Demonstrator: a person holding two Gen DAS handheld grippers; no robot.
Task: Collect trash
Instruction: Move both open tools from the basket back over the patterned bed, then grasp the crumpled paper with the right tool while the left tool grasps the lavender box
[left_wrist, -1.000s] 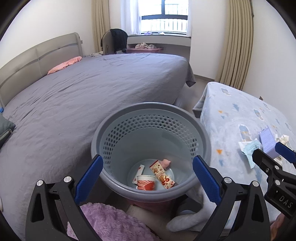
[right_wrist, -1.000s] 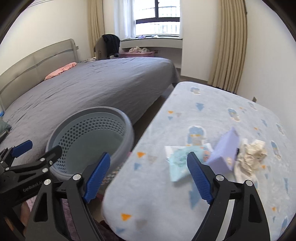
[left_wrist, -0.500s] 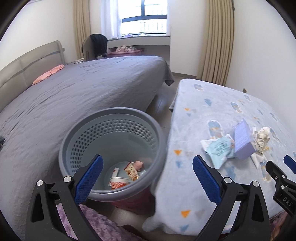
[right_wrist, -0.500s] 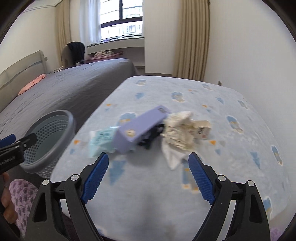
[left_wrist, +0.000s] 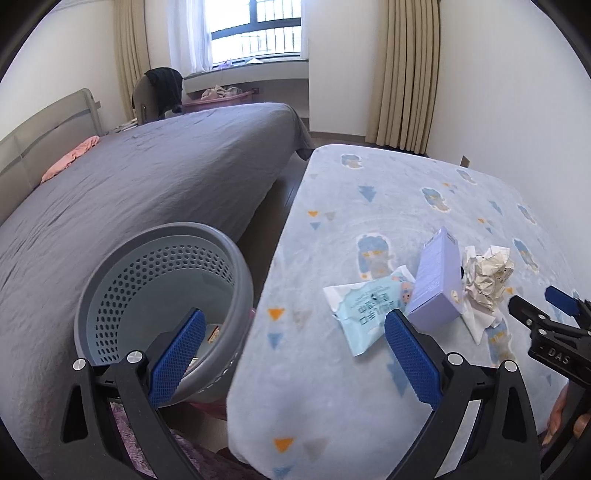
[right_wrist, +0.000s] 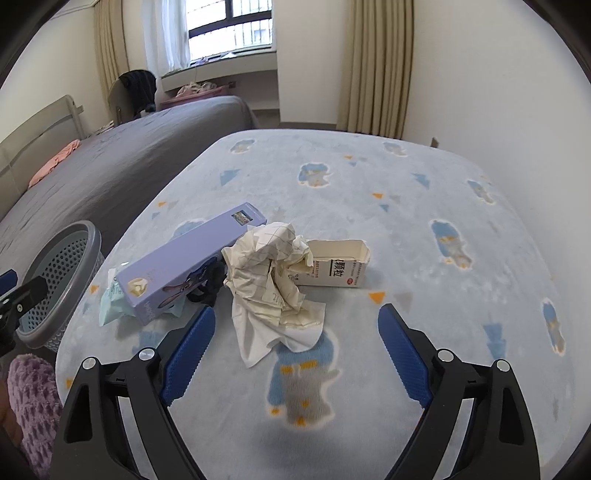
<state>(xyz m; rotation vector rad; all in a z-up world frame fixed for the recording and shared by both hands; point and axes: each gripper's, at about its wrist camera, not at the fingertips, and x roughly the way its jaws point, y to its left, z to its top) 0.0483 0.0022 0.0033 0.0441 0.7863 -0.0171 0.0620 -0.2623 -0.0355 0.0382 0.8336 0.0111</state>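
Through the left wrist camera, the left gripper (left_wrist: 293, 354) hangs with jaws released and nothing between them. At eight o'clock from it stands the grey perforated waste basket (left_wrist: 236, 280), with a few scraps already at the bottom, so I judge some collecting done. On the blue patterned blanket (left_wrist: 332, 406), toward two o'clock, lie a pale green wipes packet (left_wrist: 364, 308), a purple carton (left_wrist: 436, 280) and crumpled paper (left_wrist: 487, 275), all touching; these remain.

Through the right wrist camera, the right gripper (right_wrist: 293, 354) has its jaws opening, nothing between them, with the crumpled paper (right_wrist: 269, 273) near, at twelve o'clock. This view alone shows a torn white medicine box (right_wrist: 338, 266) behind the paper at one o'clock, a small black item (right_wrist: 208, 288) under the purple carton (right_wrist: 188, 266), and white tissue (right_wrist: 273, 332) beneath the paper. The basket's contents are hidden here.
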